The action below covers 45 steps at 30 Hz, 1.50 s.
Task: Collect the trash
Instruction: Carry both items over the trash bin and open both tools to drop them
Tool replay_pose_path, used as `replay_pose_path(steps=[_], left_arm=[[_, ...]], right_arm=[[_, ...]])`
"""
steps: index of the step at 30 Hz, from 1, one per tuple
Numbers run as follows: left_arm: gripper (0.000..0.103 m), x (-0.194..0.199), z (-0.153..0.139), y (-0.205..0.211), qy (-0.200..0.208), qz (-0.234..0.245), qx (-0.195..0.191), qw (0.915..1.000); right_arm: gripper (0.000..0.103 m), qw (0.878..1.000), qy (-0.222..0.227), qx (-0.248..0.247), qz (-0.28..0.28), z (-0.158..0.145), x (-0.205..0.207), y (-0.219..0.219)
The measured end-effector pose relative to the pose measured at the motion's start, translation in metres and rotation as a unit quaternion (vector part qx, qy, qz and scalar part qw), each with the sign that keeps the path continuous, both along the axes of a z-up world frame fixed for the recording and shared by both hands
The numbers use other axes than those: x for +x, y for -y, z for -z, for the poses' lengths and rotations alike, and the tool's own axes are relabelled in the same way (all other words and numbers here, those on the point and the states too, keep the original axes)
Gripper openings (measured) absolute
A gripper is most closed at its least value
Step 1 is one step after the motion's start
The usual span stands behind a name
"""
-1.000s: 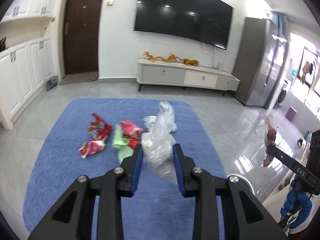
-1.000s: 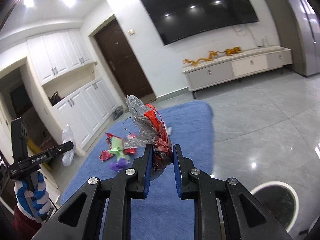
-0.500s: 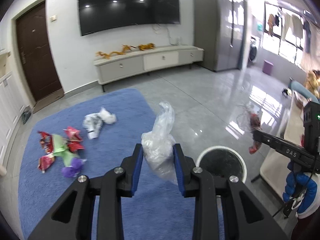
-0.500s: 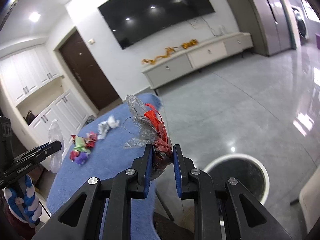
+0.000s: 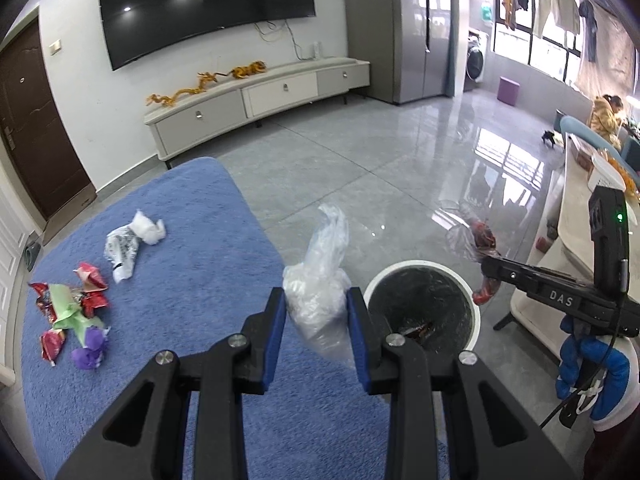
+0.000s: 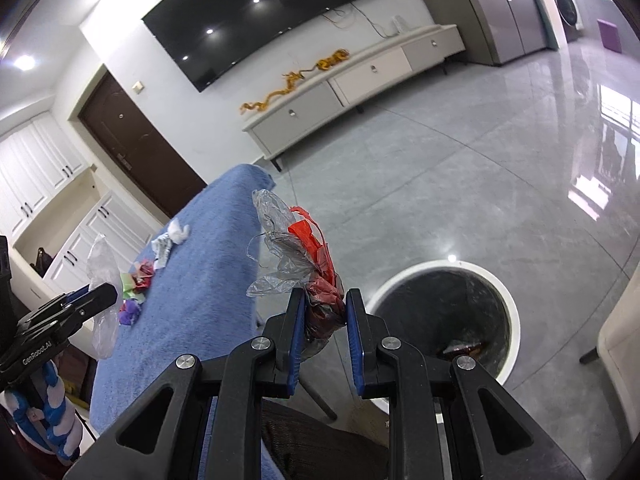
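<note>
My left gripper (image 5: 316, 300) is shut on a crumpled clear plastic bag (image 5: 320, 276), held just left of a round white trash bin (image 5: 424, 268) with a black liner. My right gripper (image 6: 325, 300) is shut on a clear and red wrapper (image 6: 308, 256), held just left of the same bin (image 6: 508, 308). The right gripper also shows at the right of the left wrist view (image 5: 486, 264), above the bin's far rim. Some trash lies at the bin's bottom. More wrappers (image 5: 70, 308) and white paper (image 5: 132, 236) lie on the blue cloth (image 5: 192, 264).
A TV cabinet (image 5: 260, 96) stands against the far wall under a wall TV. A grey fridge (image 5: 416, 28) stands at the right. A pale chair or counter (image 5: 568, 240) is right of the bin. The floor is glossy grey tile.
Both grippers have swung right, away from the trash pile and toward the bin, each still holding its item. The bin is now close below both grippers.
</note>
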State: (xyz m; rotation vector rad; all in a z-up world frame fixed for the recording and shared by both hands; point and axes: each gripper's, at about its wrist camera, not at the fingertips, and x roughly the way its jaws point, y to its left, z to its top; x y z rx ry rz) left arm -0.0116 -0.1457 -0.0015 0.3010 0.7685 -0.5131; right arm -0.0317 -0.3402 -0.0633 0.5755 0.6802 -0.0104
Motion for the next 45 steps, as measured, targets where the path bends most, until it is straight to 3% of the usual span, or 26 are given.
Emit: replay_pose_path(steps=[12, 22, 32, 35, 37, 38, 45], left_arm=[[0.029, 0.012, 0.030, 0.044, -0.031, 0.035, 0.028, 0.9985], [0.030, 0.028, 0.060, 0.097, -0.079, 0.087, 0.038, 0.9924], [0.030, 0.056, 0.098, 0.140, -0.131, 0.086, 0.040, 0.9869], [0.035, 0.061, 0.103, 0.145, -0.144, 0.088, 0.034, 0.9850], [0.049, 0.064, 0.103, 0.145, -0.152, 0.090, 0.027, 0.9839], [0.051, 0.065, 0.103, 0.145, -0.154, 0.090, 0.022, 0.9838], [0.052, 0.064, 0.095, 0.135, -0.146, 0.087, 0.017, 0.9852]], right_arm=[[0.021, 0.999, -0.038, 0.018, 0.023, 0.033, 0.003, 0.022], [0.022, 0.995, -0.084, 0.020, 0.050, 0.067, 0.006, 0.042], [0.023, 0.990, -0.123, 0.021, 0.071, 0.095, 0.016, 0.060], [0.029, 0.989, -0.131, 0.013, 0.074, 0.096, 0.018, 0.061], [0.036, 0.988, -0.133, 0.008, 0.078, 0.095, 0.017, 0.061], [0.038, 0.988, -0.134, 0.007, 0.080, 0.094, 0.017, 0.060], [0.038, 0.986, -0.141, 0.001, 0.093, 0.087, 0.011, 0.061]])
